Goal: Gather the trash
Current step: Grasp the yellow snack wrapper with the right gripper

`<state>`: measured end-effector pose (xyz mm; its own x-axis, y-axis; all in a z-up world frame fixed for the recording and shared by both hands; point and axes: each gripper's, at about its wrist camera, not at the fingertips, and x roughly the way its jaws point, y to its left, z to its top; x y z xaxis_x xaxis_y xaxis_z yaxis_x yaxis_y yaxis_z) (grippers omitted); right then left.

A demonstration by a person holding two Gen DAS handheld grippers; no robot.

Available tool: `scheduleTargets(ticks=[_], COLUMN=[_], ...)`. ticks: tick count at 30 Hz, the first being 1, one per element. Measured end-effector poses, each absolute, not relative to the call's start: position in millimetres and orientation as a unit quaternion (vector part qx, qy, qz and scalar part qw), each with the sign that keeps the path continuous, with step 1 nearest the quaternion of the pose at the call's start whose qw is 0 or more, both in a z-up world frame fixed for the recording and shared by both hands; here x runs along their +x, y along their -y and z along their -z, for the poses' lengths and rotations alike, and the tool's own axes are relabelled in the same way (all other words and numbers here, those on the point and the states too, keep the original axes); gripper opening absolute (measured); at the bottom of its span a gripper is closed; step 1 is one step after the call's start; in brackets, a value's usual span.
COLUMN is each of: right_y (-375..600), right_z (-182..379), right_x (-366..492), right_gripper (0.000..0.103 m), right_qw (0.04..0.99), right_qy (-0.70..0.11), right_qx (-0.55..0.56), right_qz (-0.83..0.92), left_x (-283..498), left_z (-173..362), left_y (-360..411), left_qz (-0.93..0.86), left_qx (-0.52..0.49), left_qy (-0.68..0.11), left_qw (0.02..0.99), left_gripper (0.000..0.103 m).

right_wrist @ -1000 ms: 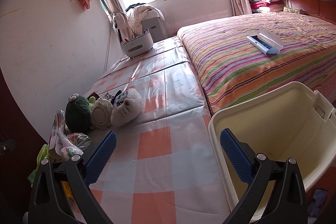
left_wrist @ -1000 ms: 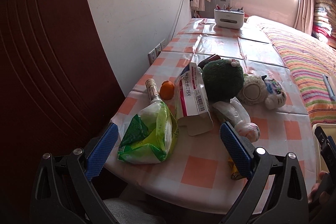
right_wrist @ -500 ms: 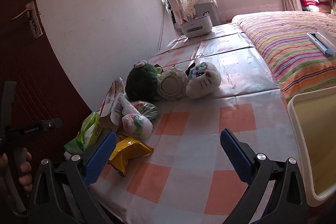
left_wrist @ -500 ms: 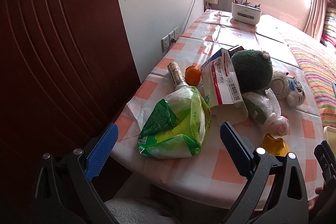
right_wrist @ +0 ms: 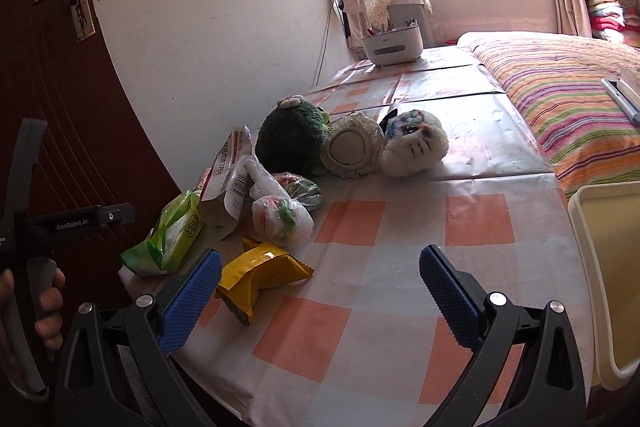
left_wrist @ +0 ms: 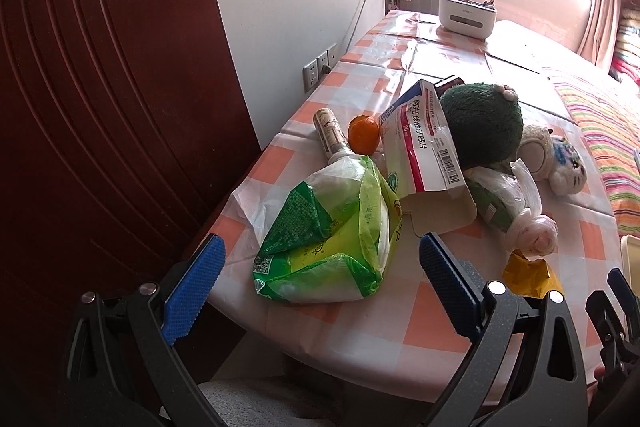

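Observation:
Trash lies on the checked table's near left corner: a green plastic bag (left_wrist: 332,239), a white medicine box (left_wrist: 428,155), a knotted clear bag (left_wrist: 516,211), a yellow wrapper (right_wrist: 260,275) and a small bottle (left_wrist: 330,133). My left gripper (left_wrist: 320,291) is open and empty, just short of the green bag. My right gripper (right_wrist: 318,301) is open and empty, with its left finger beside the yellow wrapper. The green bag (right_wrist: 172,235), the box (right_wrist: 230,175) and the knotted bag (right_wrist: 280,219) also show in the right wrist view.
A cream bin (right_wrist: 608,267) stands at the table's right edge. A green plush (left_wrist: 484,123), a white plush (right_wrist: 414,143), a round mirror (right_wrist: 348,151) and an orange (left_wrist: 363,133) sit behind the trash. A white box (right_wrist: 394,45) stands far back. A striped bed (right_wrist: 568,99) lies to the right.
Both grippers have swung left toward the trash pile and come closer. The bin has slid to the right edge of the right wrist view. Both stay open.

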<state>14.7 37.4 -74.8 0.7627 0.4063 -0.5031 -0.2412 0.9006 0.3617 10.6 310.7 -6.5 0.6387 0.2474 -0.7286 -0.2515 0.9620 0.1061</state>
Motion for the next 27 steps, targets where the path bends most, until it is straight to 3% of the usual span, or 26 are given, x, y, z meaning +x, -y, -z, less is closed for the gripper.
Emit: scheduleTargets(ticks=[27], right_y=[-96], right_z=[94], right_x=[52], right_gripper=[0.095], right_qw=[0.916], right_qy=[-0.351], right_qx=[0.051], right_qz=[-0.188], left_x=[34], left_z=[31], left_y=[-328], left_qz=[-0.136], left_qx=[0.01], left_qy=[-0.422], left_qw=[0.896], left_gripper=[0.096])
